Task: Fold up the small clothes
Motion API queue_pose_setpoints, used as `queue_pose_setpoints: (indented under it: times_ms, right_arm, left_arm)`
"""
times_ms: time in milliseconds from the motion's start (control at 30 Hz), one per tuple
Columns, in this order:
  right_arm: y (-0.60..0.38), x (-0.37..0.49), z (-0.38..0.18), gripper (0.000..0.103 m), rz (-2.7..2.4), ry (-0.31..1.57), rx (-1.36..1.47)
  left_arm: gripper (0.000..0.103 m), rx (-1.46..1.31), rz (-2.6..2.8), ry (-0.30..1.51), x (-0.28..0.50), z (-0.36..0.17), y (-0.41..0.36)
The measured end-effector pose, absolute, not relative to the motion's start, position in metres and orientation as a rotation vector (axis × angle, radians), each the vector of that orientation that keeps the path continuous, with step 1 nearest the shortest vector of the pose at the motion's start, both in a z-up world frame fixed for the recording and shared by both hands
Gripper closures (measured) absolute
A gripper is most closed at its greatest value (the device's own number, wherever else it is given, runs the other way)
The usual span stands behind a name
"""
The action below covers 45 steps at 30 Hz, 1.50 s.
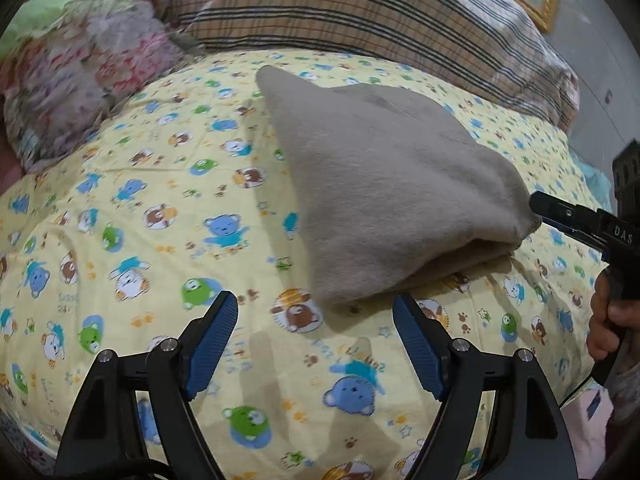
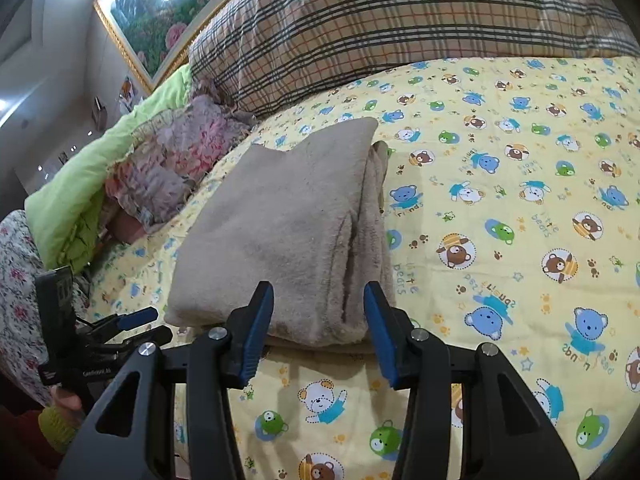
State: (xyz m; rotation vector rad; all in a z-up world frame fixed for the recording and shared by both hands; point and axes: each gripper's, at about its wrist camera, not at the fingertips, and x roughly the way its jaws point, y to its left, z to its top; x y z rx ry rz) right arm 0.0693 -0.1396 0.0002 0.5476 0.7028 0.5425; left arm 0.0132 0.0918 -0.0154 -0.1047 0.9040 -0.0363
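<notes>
Gaping wide with nothing between its blue pads, the left gripper [image 1: 314,316] hangs over the yellow bear-print sheet [image 1: 132,216] just short of the near edge of the folded beige fleece garment [image 1: 384,184]. The right gripper [image 2: 319,312] also stands released, its jaws parted and empty at the garment's [image 2: 280,232] near end, its fingers apart from the cloth. In the left wrist view its black fingers sit at the garment's right corner; whether they touch it I cannot tell. The garment lies flat on the sheet, folded in layers. Beyond the garment rests a plaid pillow [image 2: 400,20], and left of it a ruffled floral cushion [image 2: 172,164] and a green quilt [image 2: 76,200].
</notes>
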Motion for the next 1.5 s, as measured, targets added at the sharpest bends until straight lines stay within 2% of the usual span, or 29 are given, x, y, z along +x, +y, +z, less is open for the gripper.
queue_pose_setpoints:
  times_ms: [100,167,200,233,267,300,467,633,700,800,867,1000,1067,1167,1333,1500]
  right_arm:
    - [-0.133,0.07,-0.001,0.058,0.547,0.717,0.537]
    - [-0.127,0.071,-0.003,0.067,0.545,0.734,0.52]
    - [-0.125,0.071,-0.004,0.071,0.542,0.742,0.512]
    - [-0.122,0.071,-0.006,0.086,0.539,0.753,0.499]
    - [-0.119,0.074,-0.009,0.096,0.534,0.778,0.48]
    - [-0.118,0.075,-0.008,0.096,0.531,0.788,0.464]
    - [-0.144,0.066,0.024,0.097,0.507,0.688,0.392]
    - [-0.132,0.082,-0.022,0.098,0.469,0.829,0.3]
    - [-0.132,0.081,-0.035,0.097,0.475,0.835,0.351]
    - [-0.142,0.074,-0.026,0.09,0.473,0.823,0.403]
    - [-0.15,0.066,-0.02,0.08,0.469,0.815,0.421]
    - [-0.166,0.049,0.001,0.079,0.476,0.726,0.513]
    - [-0.167,0.053,0.013,0.079,0.508,0.676,0.54]
    - [-0.154,0.075,0.03,0.079,0.563,0.649,0.569]
    - [-0.126,0.122,0.038,0.079,0.596,0.66,0.566]
    - [-0.111,0.155,0.026,0.079,0.61,0.722,0.561]
  left_arm:
    - [0.023,-0.065,-0.01,0.886,0.023,-0.018,0.085]
    - [0.027,-0.03,0.015,0.892,0.03,-0.023,0.082]
    - [0.036,-0.022,0.02,0.897,0.032,-0.026,0.082]
    - [0.044,-0.025,0.02,0.906,0.034,-0.029,0.083]
    - [0.06,-0.042,0.005,0.929,0.038,-0.032,0.085]
    - [0.07,-0.057,-0.006,0.946,0.04,-0.034,0.087]
    - [0.07,-0.054,-0.01,0.959,0.041,-0.037,0.091]
    - [0.067,-0.057,-0.007,0.968,0.041,-0.041,0.088]
    - [0.066,-0.061,-0.015,0.983,0.04,-0.039,0.091]
    - [0.062,-0.064,-0.02,1.006,0.034,-0.034,0.097]
    - [0.062,-0.064,-0.012,1.002,0.025,-0.026,0.102]
    - [0.061,-0.1,-0.035,0.918,0.013,0.009,0.106]
    - [0.056,-0.121,-0.085,0.874,0.022,0.029,0.099]
    - [0.054,-0.13,-0.134,0.809,0.046,0.044,0.084]
    - [0.058,-0.229,-0.19,0.853,0.098,0.026,0.082]
    - [0.059,-0.266,-0.214,0.841,0.118,0.017,0.088]
